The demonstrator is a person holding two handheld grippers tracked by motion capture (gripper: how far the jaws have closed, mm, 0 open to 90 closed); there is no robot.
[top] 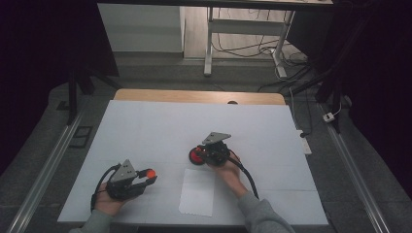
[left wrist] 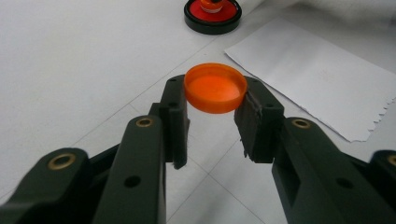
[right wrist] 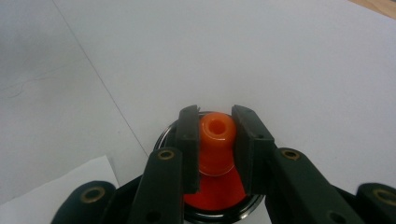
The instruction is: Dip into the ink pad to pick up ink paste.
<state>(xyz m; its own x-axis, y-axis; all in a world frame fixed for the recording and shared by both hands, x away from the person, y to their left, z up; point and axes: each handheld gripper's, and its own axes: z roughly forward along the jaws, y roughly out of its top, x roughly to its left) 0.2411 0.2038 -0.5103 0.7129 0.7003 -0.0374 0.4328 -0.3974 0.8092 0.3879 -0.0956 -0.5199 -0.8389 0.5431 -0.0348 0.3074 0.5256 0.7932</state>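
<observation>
My left gripper [left wrist: 214, 100] is shut on a small orange cap [left wrist: 215, 87], holding it flat by its rim above the white table; in the high view that cap [top: 150, 172] shows at the jaw tips of the left gripper [top: 148, 175] near the front left. My right gripper [right wrist: 215, 140] is shut on the orange nozzle [right wrist: 216, 140] of a round red pad in a black rim [right wrist: 212, 200], which sits on the table. In the high view the red pad [top: 197, 156] lies left of the right gripper [top: 208, 154]. The left gripper view shows it far off [left wrist: 213, 14].
A white paper sheet [top: 197, 191] with a ragged edge lies on the table between my two hands, seen again as a paper sheet [left wrist: 313, 74] to the right of the cap. The white table cover [top: 160, 126] ends at a wooden edge [top: 199, 96] at the back.
</observation>
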